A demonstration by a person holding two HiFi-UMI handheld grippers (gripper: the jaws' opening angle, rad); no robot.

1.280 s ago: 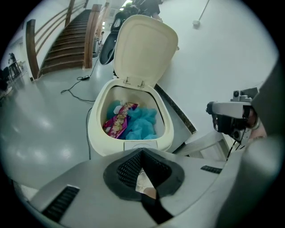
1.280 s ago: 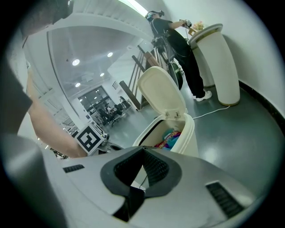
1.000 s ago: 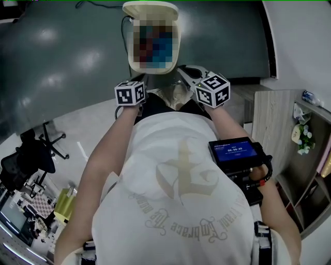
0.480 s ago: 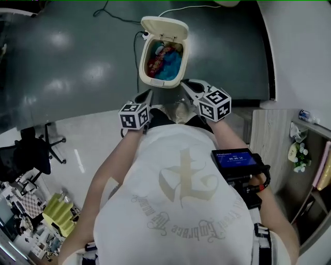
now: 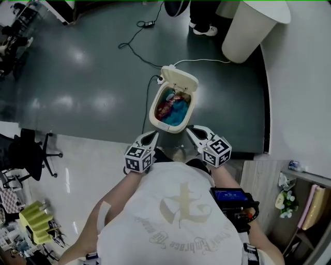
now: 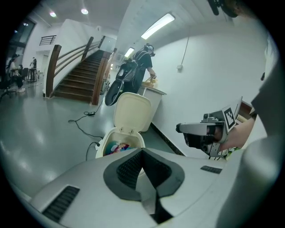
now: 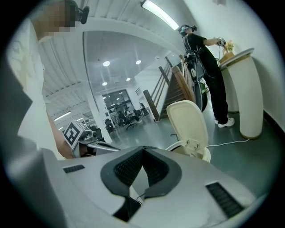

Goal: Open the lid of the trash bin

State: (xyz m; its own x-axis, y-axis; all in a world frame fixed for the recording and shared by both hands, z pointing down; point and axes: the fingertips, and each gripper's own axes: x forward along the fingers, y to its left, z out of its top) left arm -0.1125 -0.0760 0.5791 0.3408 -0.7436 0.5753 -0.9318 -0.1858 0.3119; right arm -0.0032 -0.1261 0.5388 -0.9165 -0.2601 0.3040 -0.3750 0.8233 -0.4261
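Note:
A cream trash bin (image 5: 164, 124) stands on the dark floor with its lid (image 5: 180, 79) tipped up and back, so colourful rubbish shows inside. In the left gripper view the bin (image 6: 103, 143) and its raised lid (image 6: 132, 110) lie ahead beyond the jaws. The right gripper view shows the same lid (image 7: 188, 119) upright. My left gripper (image 5: 153, 134) is shut and empty, just short of the bin's near rim on the left. My right gripper (image 5: 190, 129) is also shut and empty, near the rim on the right. Neither touches the bin.
A power cable (image 5: 138, 35) runs across the floor to the bin. A tall cream pedestal (image 5: 252, 27) and a standing person (image 5: 205, 15) are beyond it. An office chair (image 5: 32, 154) is at left, wooden shelving (image 5: 271, 189) at right, stairs (image 6: 75, 73) further off.
The head view has drawn back and risen, so the bin looks smaller and farther. Both grippers now sit lower in view, just off the bin's near rim. The lid stays up.

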